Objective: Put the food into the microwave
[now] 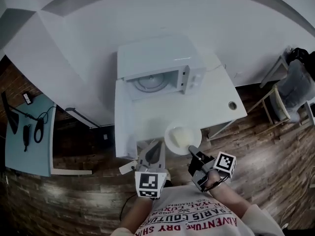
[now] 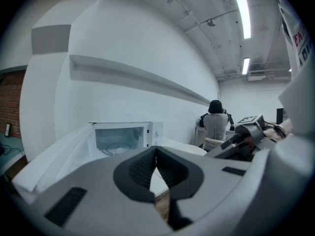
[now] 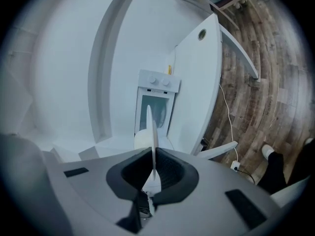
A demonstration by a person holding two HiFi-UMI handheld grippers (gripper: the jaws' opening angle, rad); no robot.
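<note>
A white microwave [image 1: 157, 68] stands at the back of the white table [image 1: 216, 102], its door open and the glass turntable [image 1: 149, 82] showing inside. A white plate [image 1: 182, 139] with a pale lump of food [image 1: 183, 135] hangs over the table's near edge. My right gripper [image 1: 193, 150] is shut on the plate's near rim. In the right gripper view the plate [image 3: 151, 132] runs edge-on between the jaws, with the food [image 3: 142, 140] beside it and the microwave [image 3: 157, 107] beyond. My left gripper [image 1: 156, 144] is shut and empty just left of the plate, facing the microwave [image 2: 123, 139].
Chairs [image 1: 290, 92] stand to the right of the table. A light blue table [image 1: 29, 132] with black items is at the far left. A person [image 2: 215, 124] sits with their back turned in the left gripper view. A cable [image 3: 229, 127] trails over the wooden floor.
</note>
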